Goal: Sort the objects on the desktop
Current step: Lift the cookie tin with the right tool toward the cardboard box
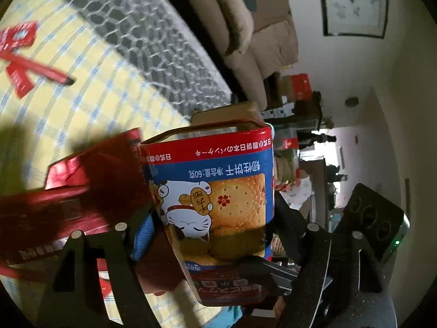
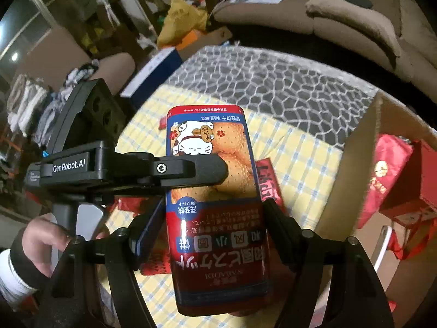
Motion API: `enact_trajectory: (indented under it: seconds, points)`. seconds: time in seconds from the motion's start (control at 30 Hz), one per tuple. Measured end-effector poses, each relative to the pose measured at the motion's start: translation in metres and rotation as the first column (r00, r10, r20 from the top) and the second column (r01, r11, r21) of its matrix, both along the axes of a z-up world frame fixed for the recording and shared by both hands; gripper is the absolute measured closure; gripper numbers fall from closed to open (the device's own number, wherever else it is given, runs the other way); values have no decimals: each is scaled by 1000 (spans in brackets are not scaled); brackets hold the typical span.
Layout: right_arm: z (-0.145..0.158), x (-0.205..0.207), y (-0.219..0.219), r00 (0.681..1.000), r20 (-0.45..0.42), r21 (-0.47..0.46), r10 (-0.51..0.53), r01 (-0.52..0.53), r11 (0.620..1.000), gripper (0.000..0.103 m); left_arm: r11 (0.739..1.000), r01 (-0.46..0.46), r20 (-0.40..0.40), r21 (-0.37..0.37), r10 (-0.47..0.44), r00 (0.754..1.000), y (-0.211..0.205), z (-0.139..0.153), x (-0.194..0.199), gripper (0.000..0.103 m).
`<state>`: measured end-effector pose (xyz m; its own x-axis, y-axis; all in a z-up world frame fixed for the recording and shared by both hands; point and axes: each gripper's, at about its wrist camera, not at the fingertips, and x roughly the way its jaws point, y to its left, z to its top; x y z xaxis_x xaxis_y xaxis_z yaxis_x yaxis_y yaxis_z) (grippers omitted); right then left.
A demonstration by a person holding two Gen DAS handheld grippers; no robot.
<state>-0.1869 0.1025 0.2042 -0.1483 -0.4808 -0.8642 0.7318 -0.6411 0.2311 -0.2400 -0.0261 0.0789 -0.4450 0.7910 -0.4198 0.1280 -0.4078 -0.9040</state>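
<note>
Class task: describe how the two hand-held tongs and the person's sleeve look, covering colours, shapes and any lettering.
Both tongs are matte black, with angular open-frame links and silver pivot pins. The right tongs have a blue pad on one finger. The left tongs carry white "GenRobot.AI" lettering on a boxy body above a grey handle. The sleeve is white with a dark cuff.

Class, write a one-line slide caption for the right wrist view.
Right gripper clamps a cat-printed biscuit box above the checked tablecloth with a finger of the left gripper laid across its front.

Motion blur smears the red gift boxes (image 1: pixel 68 191) beside the biscuit tin (image 1: pixel 215 202), whose lower end is hidden behind a hand-held gripper's dark arms; shelf clutter behind stays indistinct.
</note>
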Motion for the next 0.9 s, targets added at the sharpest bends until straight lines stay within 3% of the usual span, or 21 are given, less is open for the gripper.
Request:
enact_trajectory:
  seconds: [0.23,0.4,0.7,0.9]
  points:
    - [46,-16,51,997,-33,-100,-75,72,992,28,997,70,-84,-34,-73,994,47,57,-21,32]
    - [63,-29,86,991,-45,-128,-125,119,985,28,989,123,-110,-79,-131,985,87,79,-36,32]
    - [58,-58,140,975,-29,-178,-222,214,961,28,974,182,-103,-138,-196,975,144,88,-67,33]
    - [38,-84,168,963,-6,-224,-270,262,939,28,951,211,-99,-228,-238,966,176,84,-90,33]
